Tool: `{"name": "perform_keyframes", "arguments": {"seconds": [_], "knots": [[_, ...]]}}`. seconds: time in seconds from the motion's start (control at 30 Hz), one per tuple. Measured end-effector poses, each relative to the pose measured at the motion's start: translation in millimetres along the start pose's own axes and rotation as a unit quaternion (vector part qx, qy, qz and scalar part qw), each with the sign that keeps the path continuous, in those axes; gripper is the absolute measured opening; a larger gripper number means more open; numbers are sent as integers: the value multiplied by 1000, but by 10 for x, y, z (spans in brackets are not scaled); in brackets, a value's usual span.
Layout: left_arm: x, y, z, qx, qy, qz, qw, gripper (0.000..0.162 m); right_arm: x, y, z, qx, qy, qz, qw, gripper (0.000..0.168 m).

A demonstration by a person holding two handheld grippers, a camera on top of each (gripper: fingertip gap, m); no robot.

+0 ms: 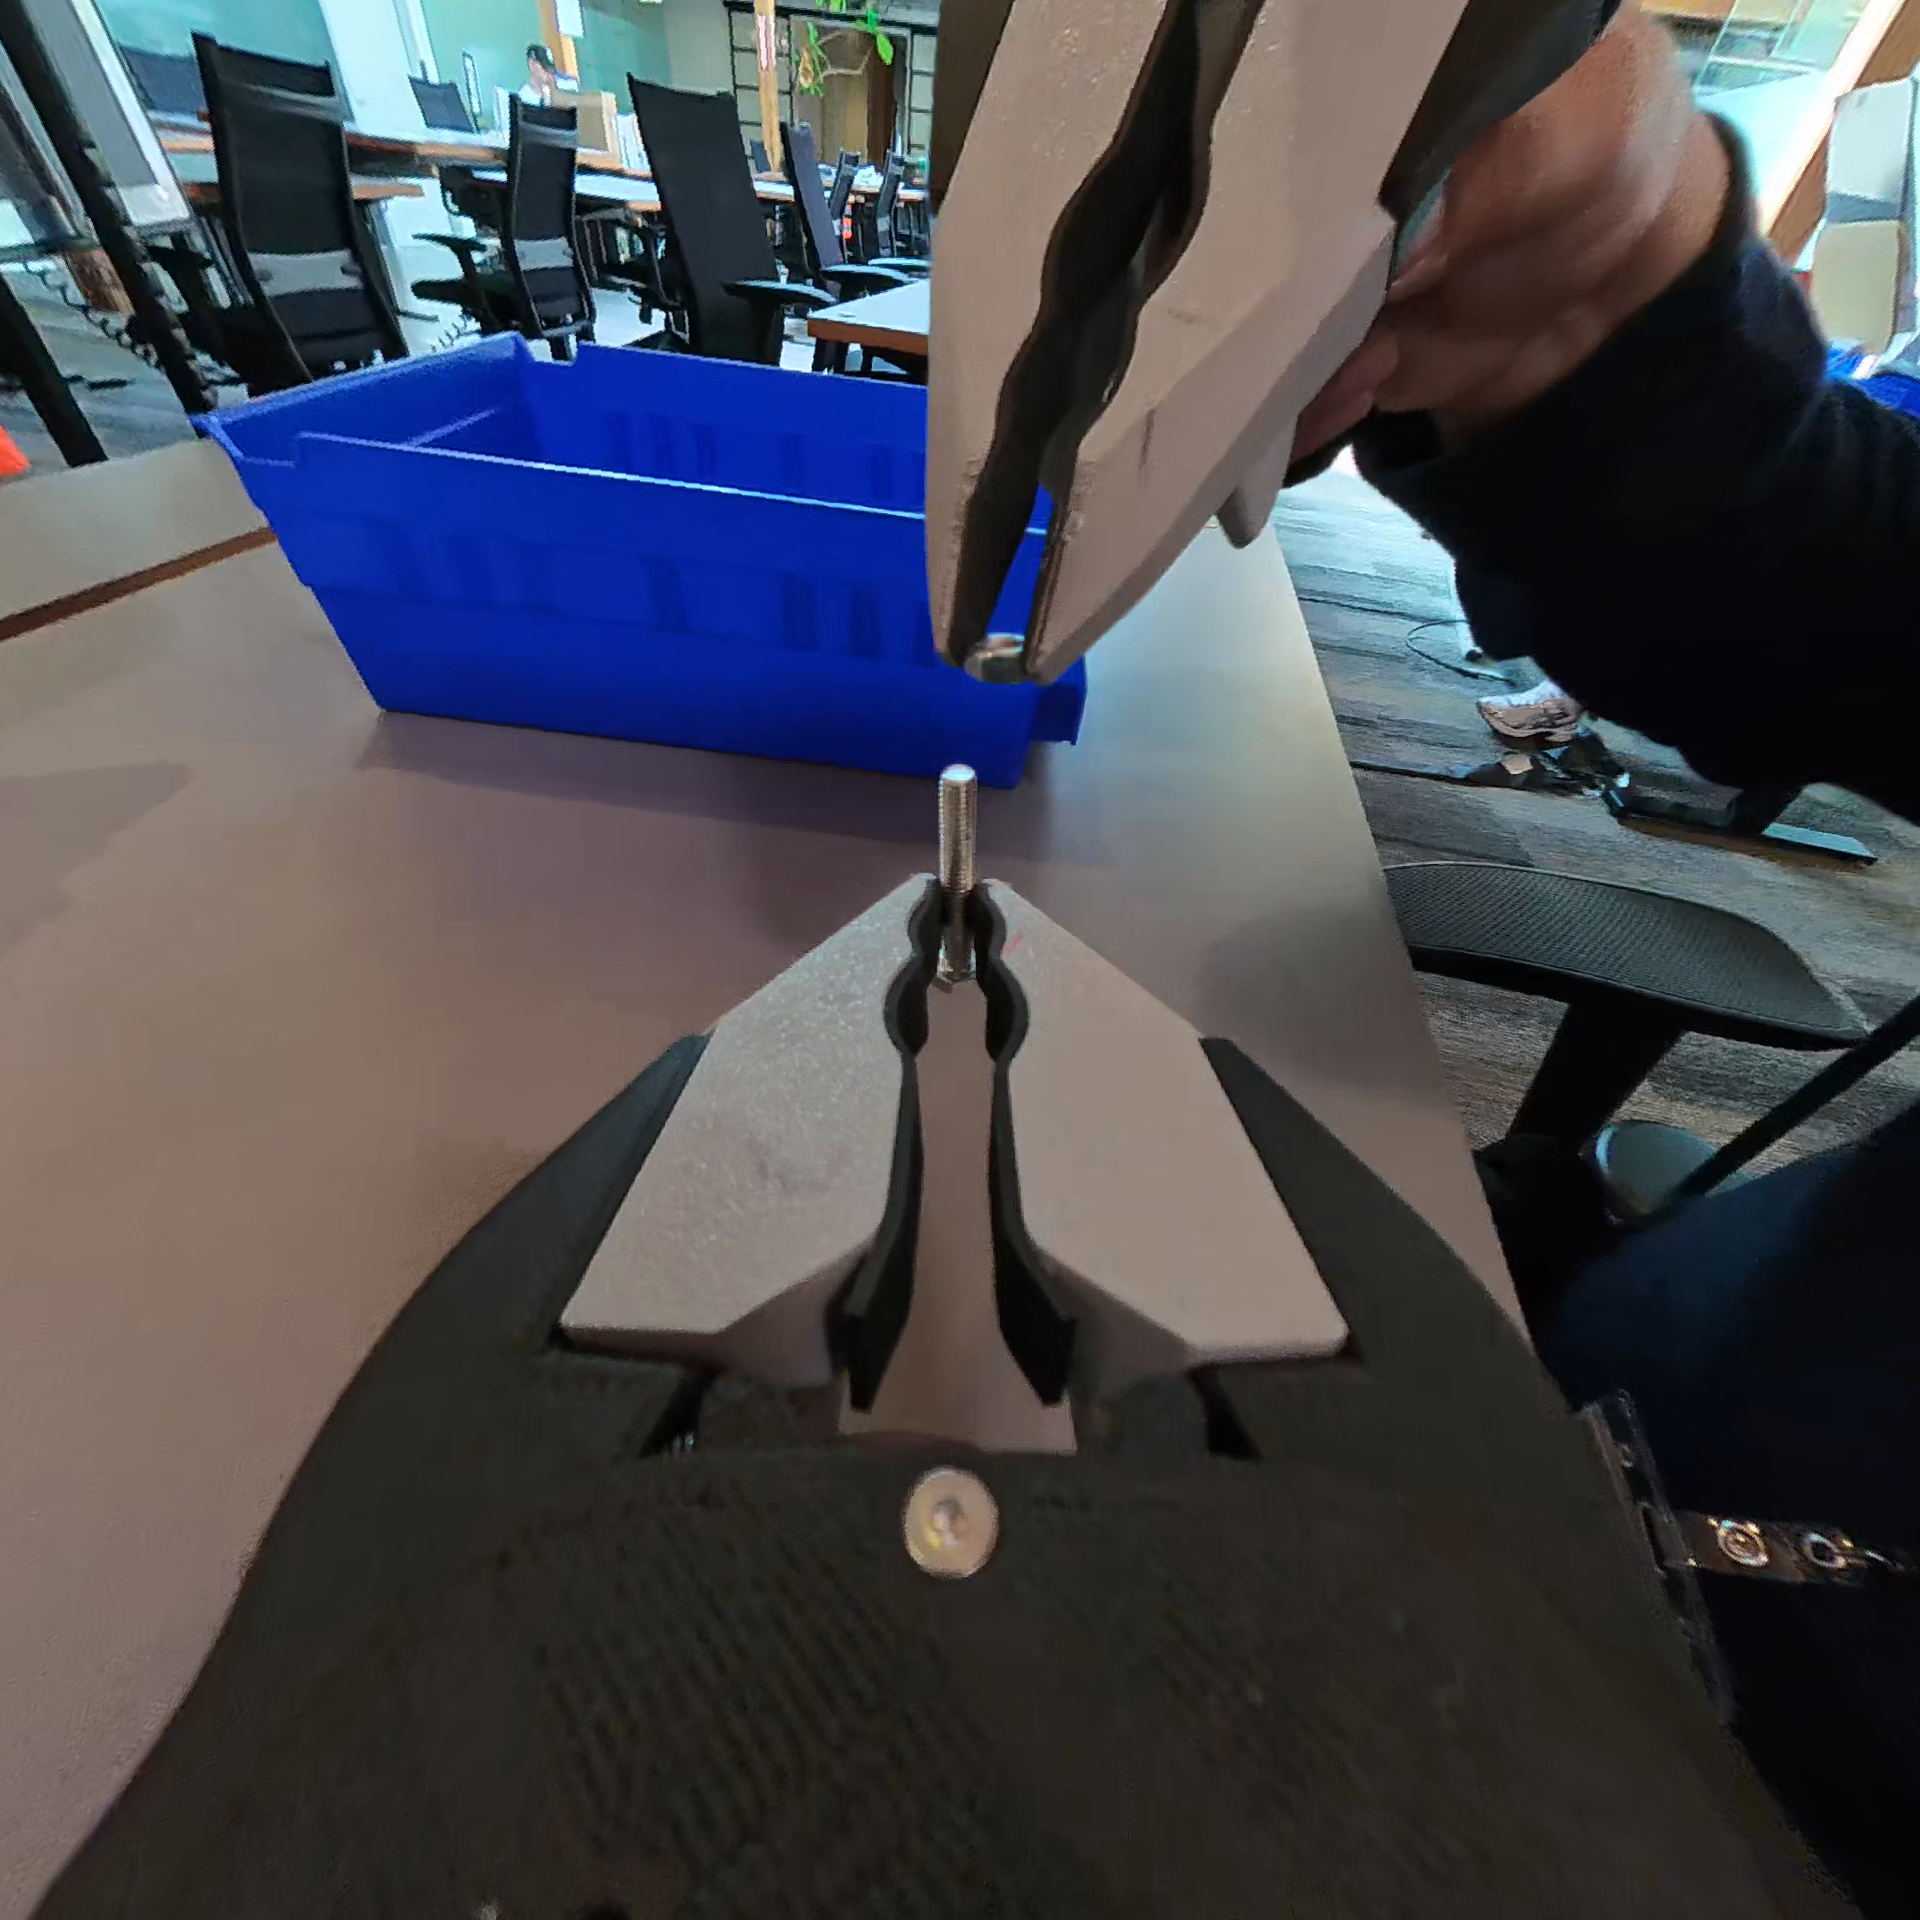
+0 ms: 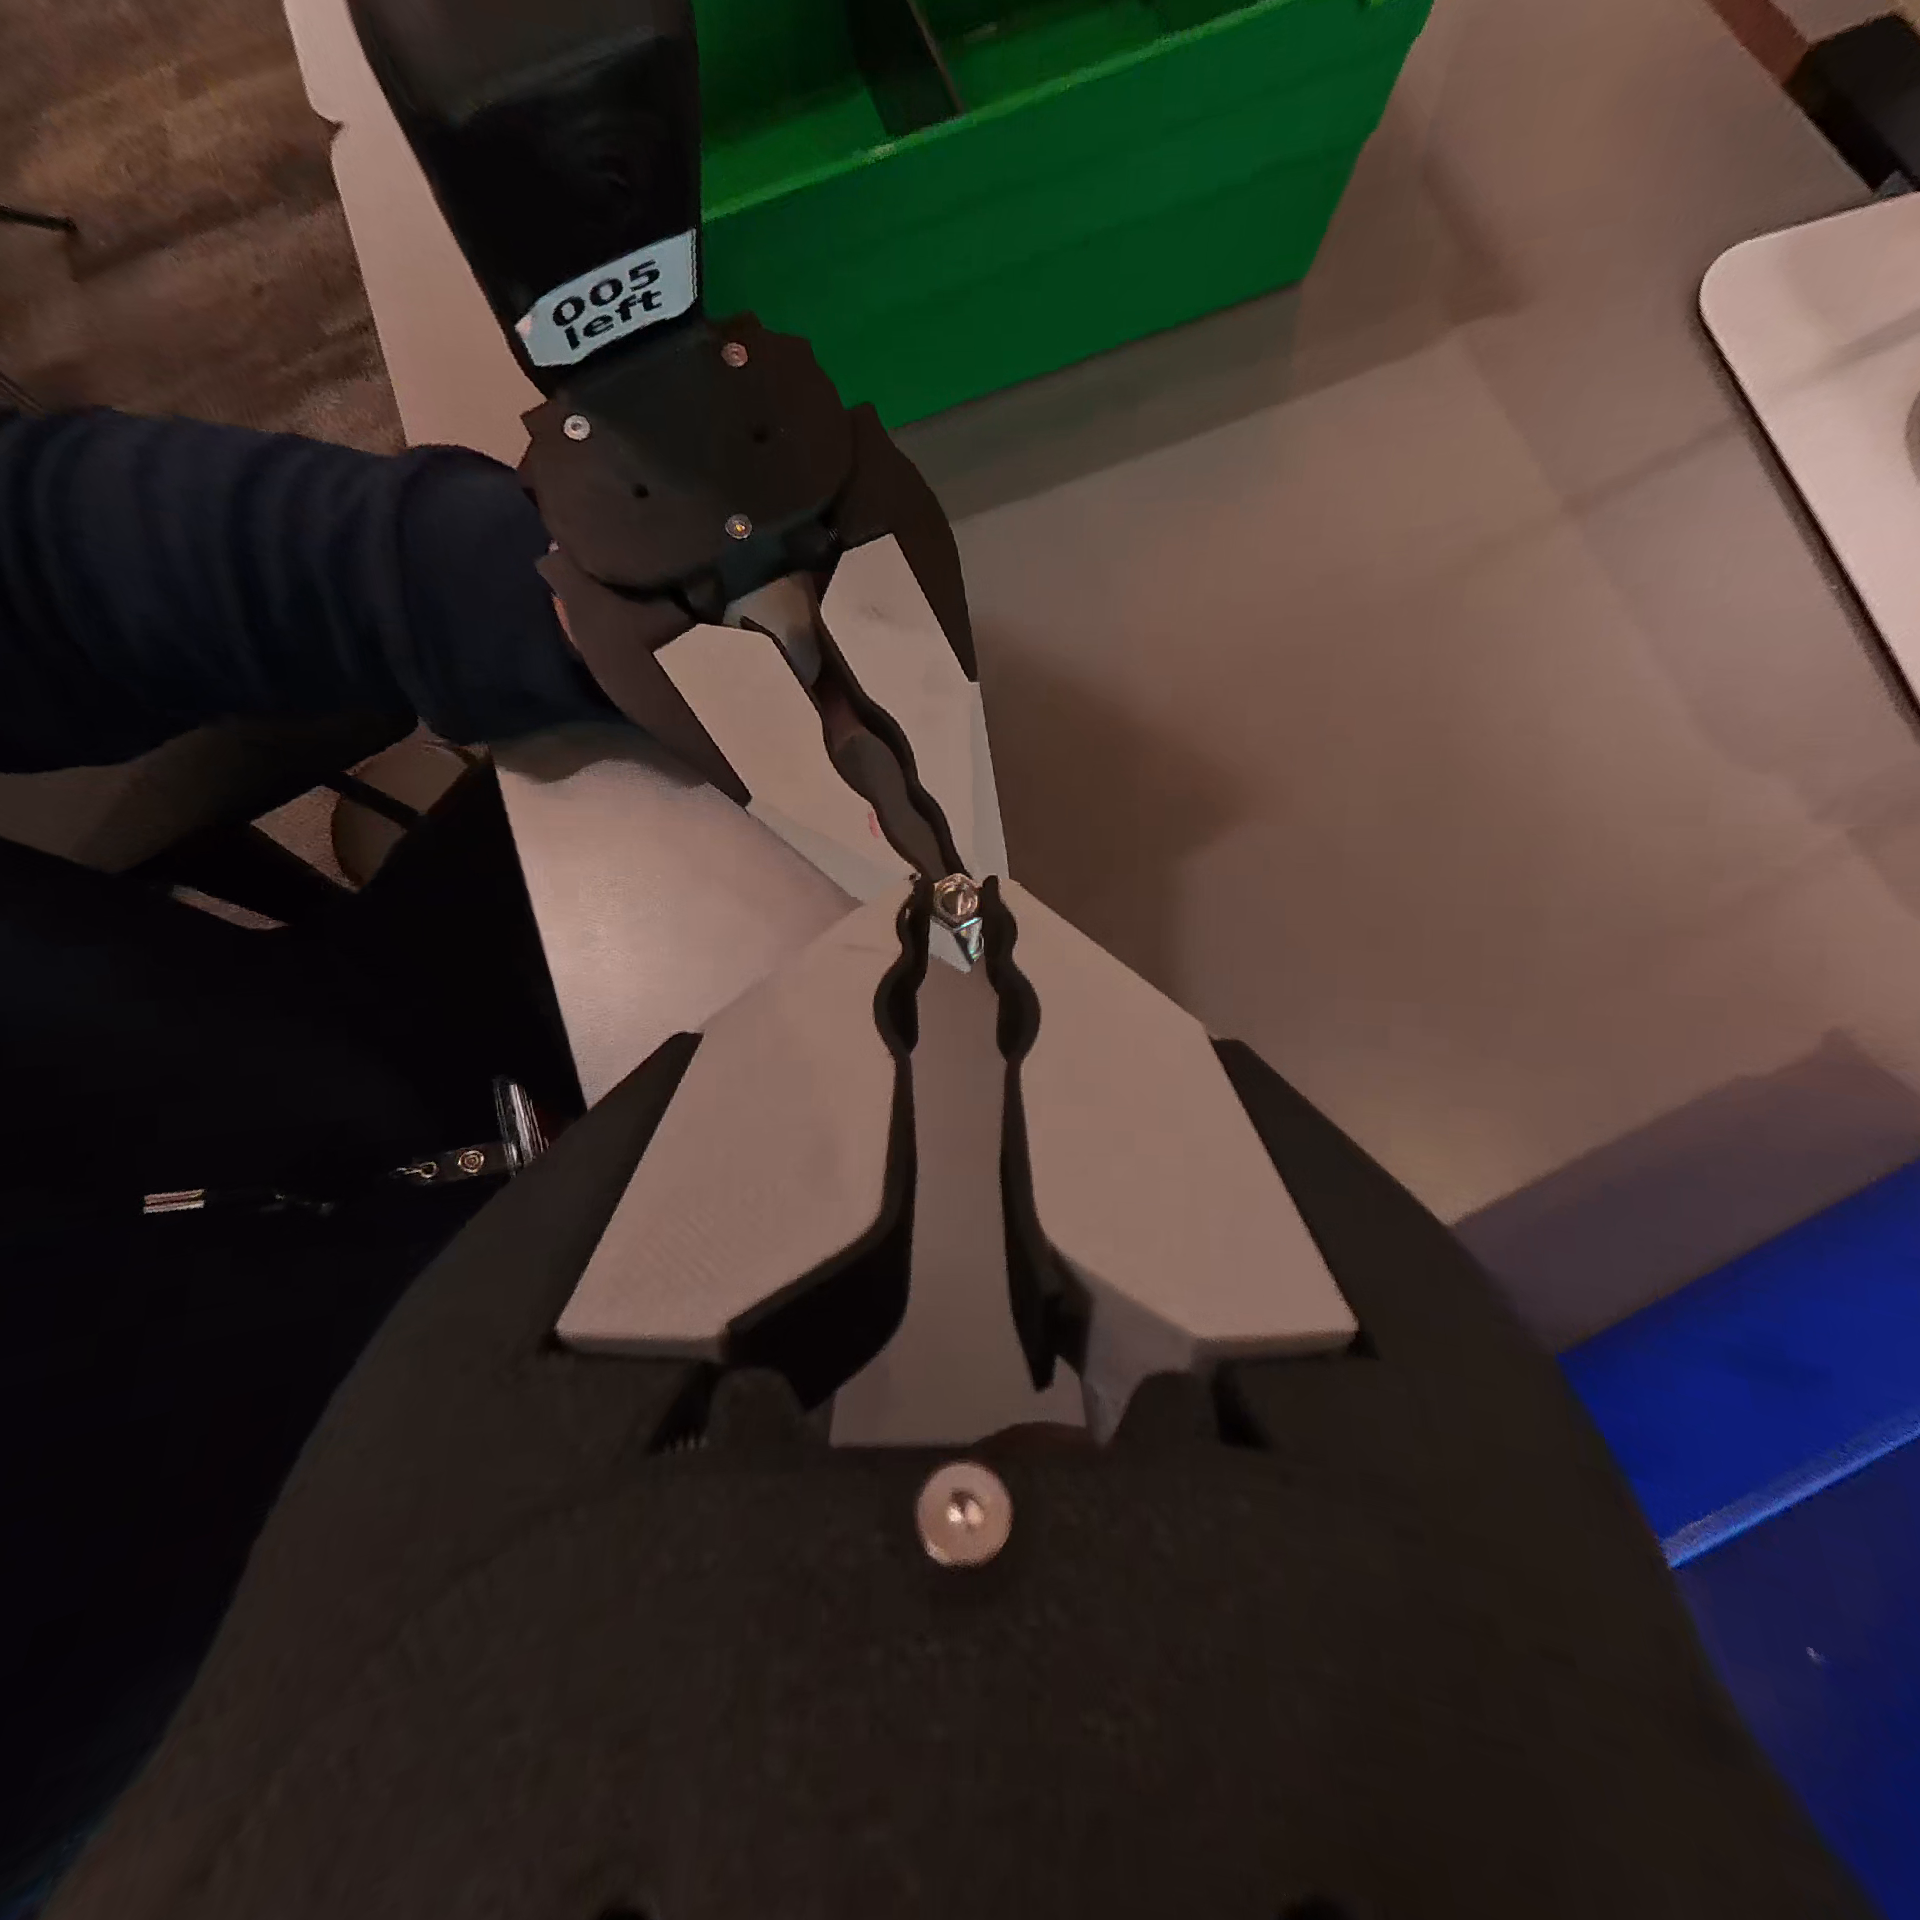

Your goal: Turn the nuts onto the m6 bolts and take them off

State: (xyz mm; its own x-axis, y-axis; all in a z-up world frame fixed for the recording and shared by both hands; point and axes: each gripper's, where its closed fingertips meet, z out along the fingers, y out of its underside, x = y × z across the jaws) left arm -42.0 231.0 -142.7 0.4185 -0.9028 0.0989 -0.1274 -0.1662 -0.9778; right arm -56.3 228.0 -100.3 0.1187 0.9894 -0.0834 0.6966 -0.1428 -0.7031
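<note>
The left gripper [image 1: 956, 914] has its jaws clamped on a bolt [image 1: 956, 826], gripping it low on the shank just above the head, so the threaded end sticks up bare beyond the fingertips. The right gripper [image 1: 995, 657] comes down from above with its jaws pinched on a nut [image 1: 997, 657], which sits right at the fingertips. In the left wrist view the nut hangs above the tip of the bolt with a clear gap between them, roughly in line with it. In the right wrist view the same nut [image 2: 958, 902] shows between the right gripper's [image 2: 956, 914] fingertips, with the left gripper [image 2: 940, 862] pointing in from beyond so that the two sets of tips nearly meet; the bolt itself is hidden there behind the nut.

Both tools are held over the bench [image 1: 312, 935], near its right edge. A blue bin [image 1: 623, 582] stands on the bench just beyond the bolt, toward the far edge. In the right wrist view a green bin [image 2: 1018, 229] stands on the bench past the left gripper, and a corner of the blue bin [image 2: 1745, 1434] shows at the lower right. A hand [image 1: 1538, 239] in a dark sleeve [image 1: 1683, 540] holds the right gripper; another dark sleeve [image 2: 260, 582] reaches in behind the left one
</note>
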Motion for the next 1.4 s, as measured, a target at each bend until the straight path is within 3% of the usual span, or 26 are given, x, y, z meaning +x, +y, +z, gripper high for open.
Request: {"name": "perform_keyframes", "arguments": {"seconds": [0.4, 1.4], "knots": [[-39, 18, 0, -7, -13, -4, 1000, 3, 71, 73, 145, -42, 1, 22, 999, 7], [-41, 19, 5, -8, -16, -3, 1000, 3, 74, 80, 192, -47, 15, 7, 999, 7]]}}
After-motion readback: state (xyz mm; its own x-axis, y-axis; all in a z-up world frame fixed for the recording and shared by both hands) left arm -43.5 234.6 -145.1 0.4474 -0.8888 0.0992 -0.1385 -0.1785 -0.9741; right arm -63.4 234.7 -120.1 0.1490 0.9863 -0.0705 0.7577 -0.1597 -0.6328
